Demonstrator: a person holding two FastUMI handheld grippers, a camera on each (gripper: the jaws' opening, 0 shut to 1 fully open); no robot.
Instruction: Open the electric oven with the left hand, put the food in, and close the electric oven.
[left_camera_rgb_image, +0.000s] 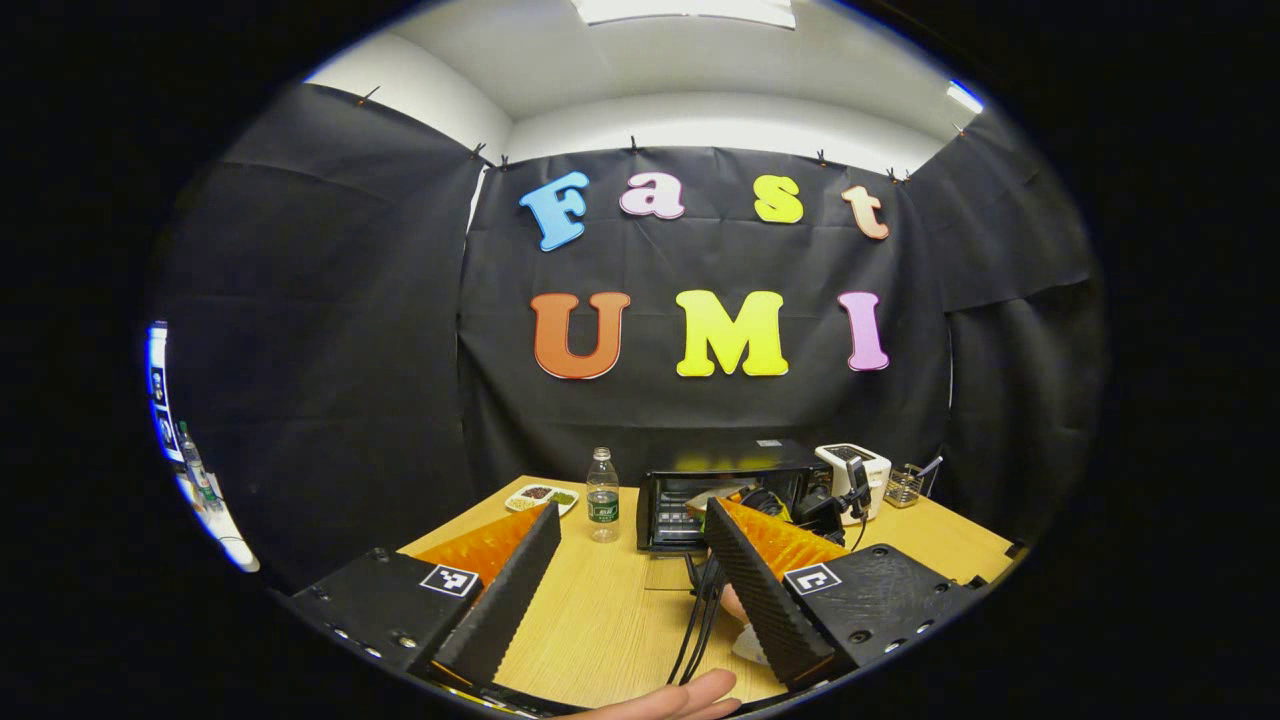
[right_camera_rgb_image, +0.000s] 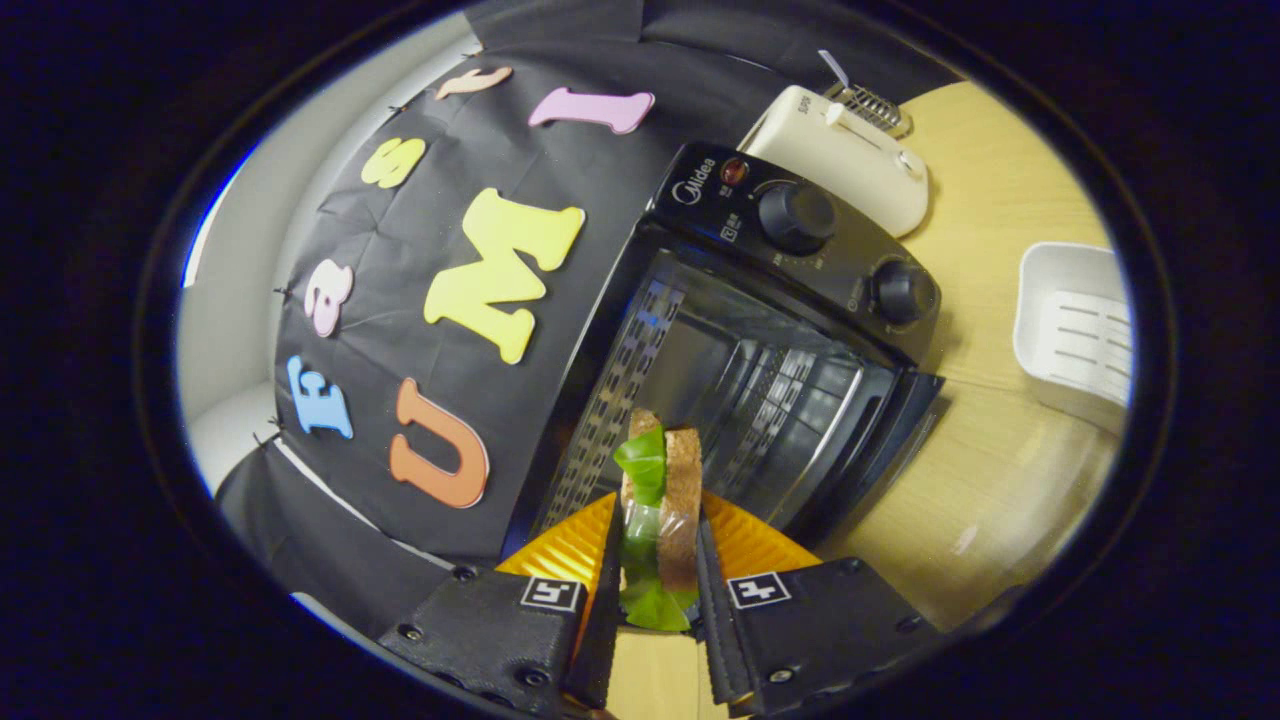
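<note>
The sandwich (right_camera_rgb_image: 660, 510) is clamped between both fingers of the right gripper (right_camera_rgb_image: 655, 590), brown bread on one side, green lettuce on the other, its long axis running straight forward along the fingers. Directly ahead of it, the mouth of the electric oven (right_camera_rgb_image: 760, 370) is seen wide open, the wire rack and ribbed side walls laid bare, the door (right_camera_rgb_image: 880, 440) dropped down onto the wooden table (right_camera_rgb_image: 1000, 480). The whole right gripper view is rolled, so the oven appears tilted, yet the sandwich is lined up with the cavity and held just outside it. So the opening step is judged done, and insertion is what is in hand: a straight push forward is called for, with the food kept level enough to clear the rack.

Further out, the left gripper (left_camera_rgb_image: 630, 560) is held well back from the oven, its fingers spread wide with nothing between them. From the left gripper view the oven (left_camera_rgb_image: 715, 490) is seen across the table, a water bottle (left_camera_rgb_image: 602, 495) just beside it and a white toaster (left_camera_rgb_image: 855, 475) on its other side. The right gripper is clearly the nearer one; the left will be needed for the door.
</note>
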